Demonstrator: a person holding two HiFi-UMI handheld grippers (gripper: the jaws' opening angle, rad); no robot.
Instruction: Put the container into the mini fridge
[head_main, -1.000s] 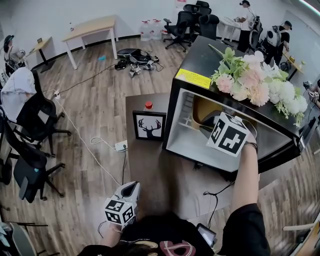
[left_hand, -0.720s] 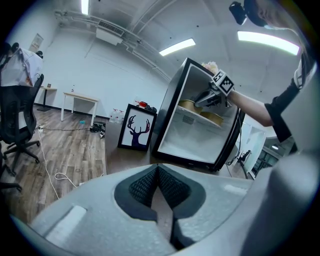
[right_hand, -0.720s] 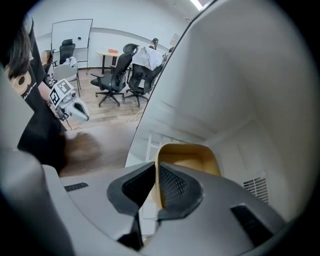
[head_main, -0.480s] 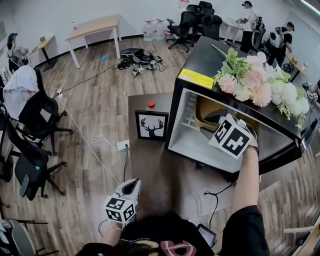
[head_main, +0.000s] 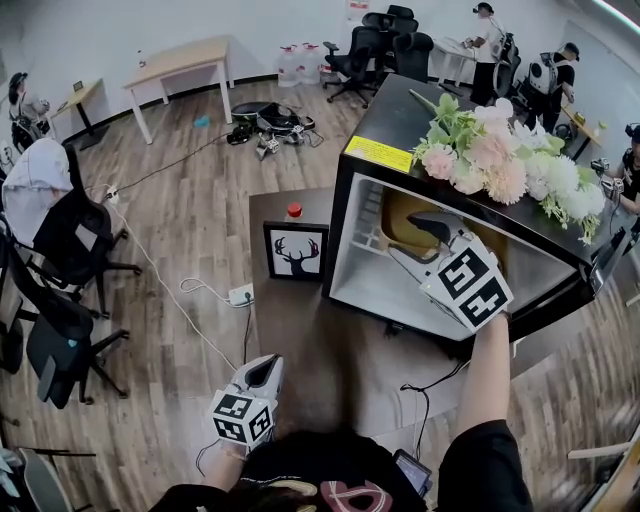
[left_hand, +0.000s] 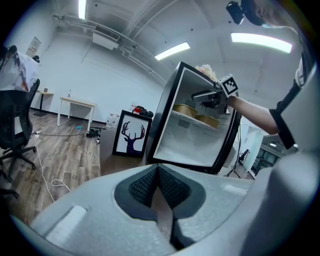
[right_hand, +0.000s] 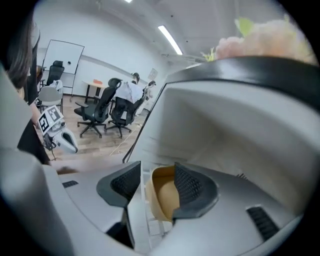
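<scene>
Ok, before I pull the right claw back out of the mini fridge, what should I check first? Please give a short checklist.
1. Container rests on the shelf inside the mini fridge: ok.
2. Right claw has let go: not ok yet. Its jaws are opening, but the container's rim is between them.
3. Pad on the right side of the right gripper view is free of the rim: cannot tell.
4. Way out through the fridge's open front: ok.
5. Left claw is shut, empty, low and away from the fridge: ok.
</scene>
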